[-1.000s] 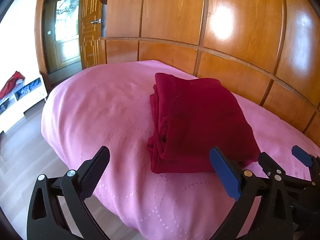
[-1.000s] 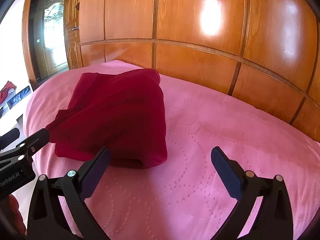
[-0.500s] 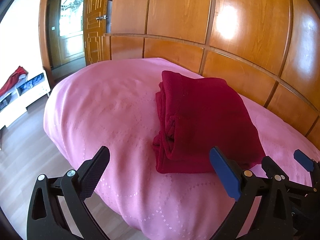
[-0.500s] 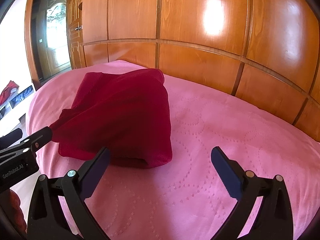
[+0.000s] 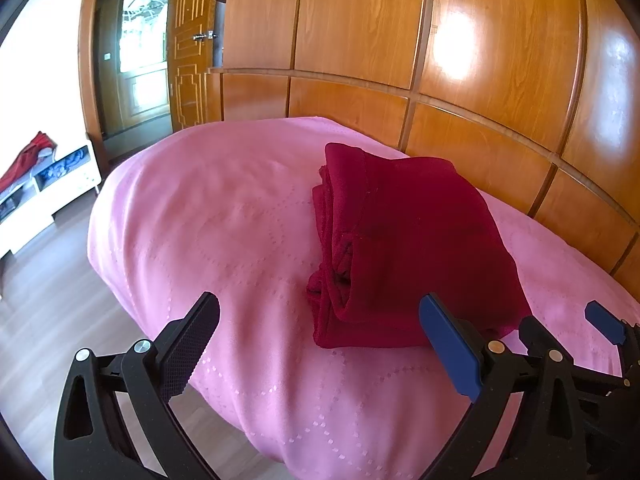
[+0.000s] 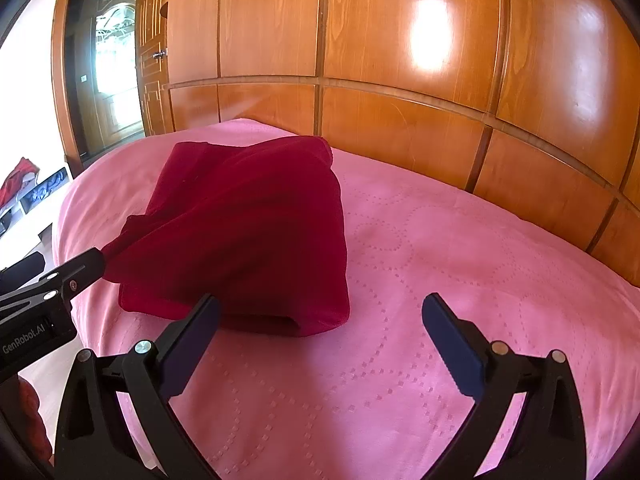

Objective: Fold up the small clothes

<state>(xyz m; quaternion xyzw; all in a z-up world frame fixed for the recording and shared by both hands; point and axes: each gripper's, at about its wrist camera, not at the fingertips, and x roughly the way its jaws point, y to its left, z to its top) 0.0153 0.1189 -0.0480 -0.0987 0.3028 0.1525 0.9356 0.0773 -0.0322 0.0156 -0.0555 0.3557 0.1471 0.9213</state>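
Pink bed cover (image 5: pixel 224 216) filled most of both views, with wood panelling (image 5: pixel 440 60) behind it. The dark red garment (image 5: pixel 412 240) lay on the cover toward the panelling side, already in a thick layered bundle with its stacked edges facing the open side of the bed. I judged the fold nearly done and only a squaring-up or one last fold left. Left gripper (image 5: pixel 318 306) had its jaws spread wide with nothing between them, sitting just short of the bundle's near edge. Right gripper (image 6: pixel 320 302) was equally spread and empty, over bare cover beside the bundle's near corner. In the right wrist view, one low corner of the garment (image 6: pixel 248 220) looked drawn toward the left gripper's tip. I couldn't tell whether it touched or just overlapped in the fisheye. To do this step well I'd pinch the whole layer stack and not only the top ply. I'd keep both grippers level and lay the fold over slowly so the loose lower layers didn't splay.
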